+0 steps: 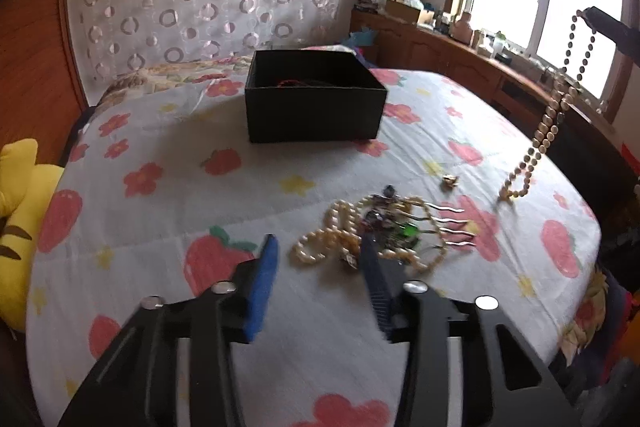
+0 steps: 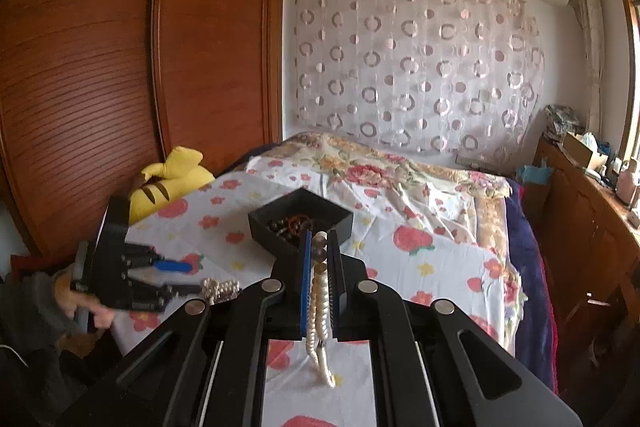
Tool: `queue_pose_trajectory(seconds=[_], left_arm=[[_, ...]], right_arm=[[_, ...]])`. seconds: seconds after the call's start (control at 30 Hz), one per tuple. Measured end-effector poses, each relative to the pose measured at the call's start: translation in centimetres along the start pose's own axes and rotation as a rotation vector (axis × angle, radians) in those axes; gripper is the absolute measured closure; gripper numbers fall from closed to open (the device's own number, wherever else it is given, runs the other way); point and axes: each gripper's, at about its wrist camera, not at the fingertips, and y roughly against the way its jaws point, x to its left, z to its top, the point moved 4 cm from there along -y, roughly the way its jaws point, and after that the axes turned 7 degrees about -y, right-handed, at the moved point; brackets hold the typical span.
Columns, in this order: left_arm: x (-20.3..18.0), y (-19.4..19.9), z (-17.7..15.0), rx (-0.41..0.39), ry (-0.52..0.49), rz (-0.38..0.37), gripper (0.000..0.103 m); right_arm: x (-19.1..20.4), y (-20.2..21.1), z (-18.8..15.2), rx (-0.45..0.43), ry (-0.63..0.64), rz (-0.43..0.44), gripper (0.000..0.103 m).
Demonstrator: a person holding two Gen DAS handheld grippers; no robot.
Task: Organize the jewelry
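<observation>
Right claw (image 2: 320, 251) is clenched on a bead necklace (image 1: 552, 119), which hangs lengthwise, near vertical, above the bed (image 1: 160, 131) right of the black box (image 1: 316, 99). Limp, light and slippery; best pinched across both strands. Left claw (image 1: 320, 255) stands apart around the jewelry pile (image 1: 380, 231), grasping nothing evident.

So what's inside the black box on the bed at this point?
The black box is open-topped and already holds a small tangle of dark beads with some red cord, best seen from the right wrist view. The near wall and the right gripper hide part of its floor.
</observation>
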Motion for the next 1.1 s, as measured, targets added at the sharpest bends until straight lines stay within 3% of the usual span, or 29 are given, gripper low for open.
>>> queue_pose_trajectory(seconds=[0.23, 0.47, 0.53, 0.6, 0.67, 0.93, 1.0, 1.1], left_arm=[[0.0, -2.3, 0.0, 0.105, -0.049, 0.009, 0.077], [-0.5, -3.1, 0.7, 0.110, -0.090, 0.020, 0.078], [-0.6, -3.2, 0.9, 0.108, -0.099, -0.002, 0.095], [-0.8, -3.1, 0.9, 0.111, -0.110, -0.004, 0.095], [-0.9, -2.5, 1.1, 0.082, -0.111, -0.005, 0.103], [-2.7, 2.4, 4.8, -0.054, -0.133, -0.035, 0.103], [-2.9, 2.9, 5.5, -0.065, -0.147, -0.028, 0.103], [-2.9, 2.2, 5.4, -0.016, -0.168, -0.036, 0.103]], right_arm=[[-0.1, -0.4, -1.0, 0.010, -0.015, 0.009, 0.094], [0.3, -0.7, -1.6, 0.013, -0.012, 0.017, 0.094], [0.3, -0.7, -1.8, 0.015, -0.010, 0.017, 0.094], [0.3, -0.8, -1.8, 0.015, -0.014, 0.019, 0.094], [0.3, -0.9, -2.0, 0.018, -0.016, 0.020, 0.094], [0.3, -1.0, -2.6, 0.021, -0.022, 0.028, 0.094], [0.5, -1.0, -2.6, 0.020, -0.017, 0.033, 0.094], [0.6, -1.0, -2.8, 0.021, -0.012, 0.038, 0.094]])
